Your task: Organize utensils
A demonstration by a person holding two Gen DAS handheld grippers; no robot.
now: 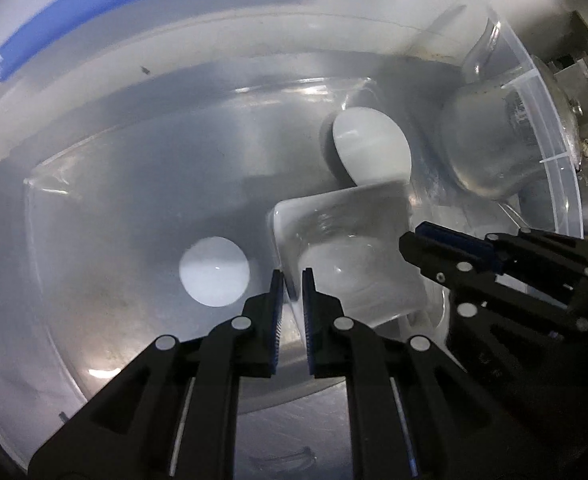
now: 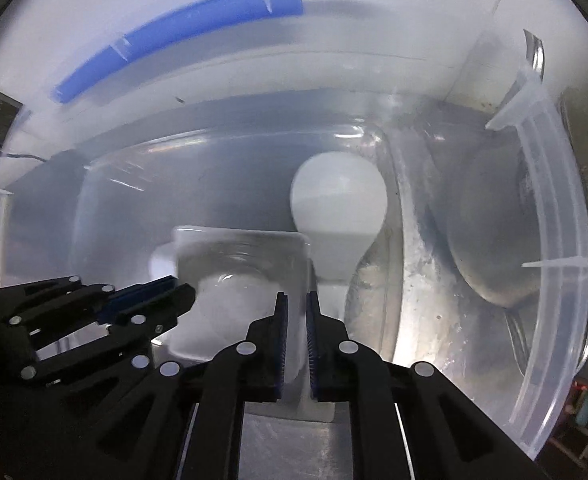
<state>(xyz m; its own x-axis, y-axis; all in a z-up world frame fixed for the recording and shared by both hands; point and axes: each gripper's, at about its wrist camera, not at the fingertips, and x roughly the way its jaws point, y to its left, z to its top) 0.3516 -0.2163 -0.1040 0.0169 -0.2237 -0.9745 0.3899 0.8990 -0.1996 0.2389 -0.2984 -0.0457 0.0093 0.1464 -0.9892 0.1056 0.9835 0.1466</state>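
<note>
Both tools are clamped on the clear square cup (image 1: 346,240), one on each side. The left tool (image 1: 293,280) pinches the cup's wall at nine o'clock, and the right tool (image 2: 296,304) has its pads closed on the opposite wall at three o'clock. The cup hangs tilted between them inside the big translucent bin (image 1: 550,128), just above its floor. The bin's blue handle (image 1: 134,8) arcs across the top of both views, from about ten to twelve o'clock. A white spoon (image 1: 368,148) lies on the bin floor at twelve o'clock from the cup, its bowl just beyond the cup's far rim. A white disc (image 1: 214,272) sits near the cup at nine o'clock, though I cannot tell what it is. The step in hand looks like setting the cup down in the bin. Next, the cup needs levelling and lowering flat onto clear floor short of the spoon. Both tools should then let go together so it does not tip.
</note>
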